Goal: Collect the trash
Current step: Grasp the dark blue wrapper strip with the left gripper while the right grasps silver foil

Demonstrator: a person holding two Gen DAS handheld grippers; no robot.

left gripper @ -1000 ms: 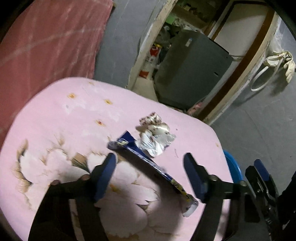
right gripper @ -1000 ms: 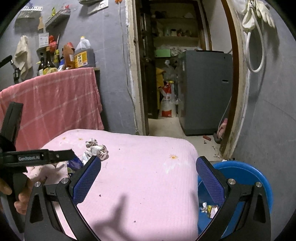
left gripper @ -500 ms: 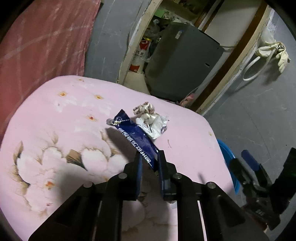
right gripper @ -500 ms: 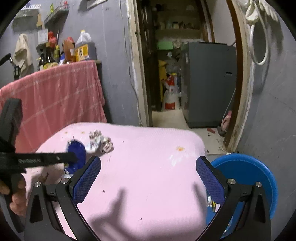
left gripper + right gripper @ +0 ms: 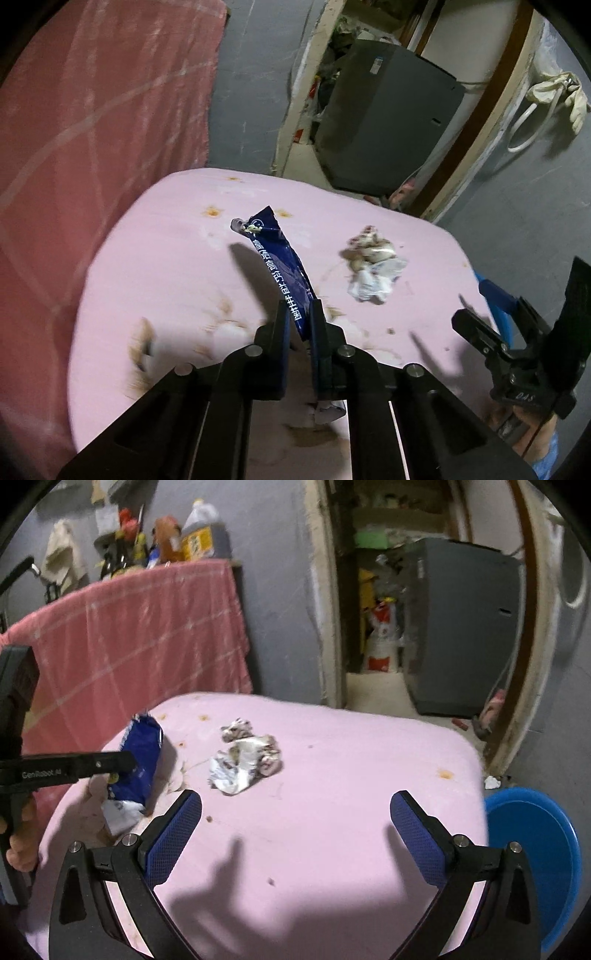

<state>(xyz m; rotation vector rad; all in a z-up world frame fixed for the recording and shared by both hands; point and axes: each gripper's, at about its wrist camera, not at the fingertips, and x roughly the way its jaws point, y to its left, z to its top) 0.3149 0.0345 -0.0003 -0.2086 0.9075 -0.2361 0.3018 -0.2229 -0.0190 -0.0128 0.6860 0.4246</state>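
the left gripper (image 5: 300, 321) is clamped nearly closed on the lower part of a long dark blue foil snack wrapper with white print (image 5: 283, 264). the wrapper stands off the pink flower-print cloth covering the table (image 5: 177, 258), its free end pointing toward 11 o'clock in the left wrist view. the right gripper (image 5: 295, 823) is spread fully wide and holds nothing; it hangs above the near part of the cloth.

a crumpled silver and white foil wrapper (image 5: 243, 762) lies loose on the cloth at about 11 o'clock from the right gripper, near the blue wrapper but apart from it. a round blue plastic basin (image 5: 535, 849) sits below the table edge at 3 o'clock in the right wrist view; it is judged to be the trash receptacle.

risks, as judgement: the grip takes only a narrow strip of slick foil, so the blue wrapper could slip out during a carry across to the basin. the long free end could brush the crumpled wrapper and push it off the table. small crumbs (image 5: 209, 818) on the cloth may be too small to pinch.

count: two grippers, two wrappers visible (one held, one loose), one basin, a few scattered crumbs.
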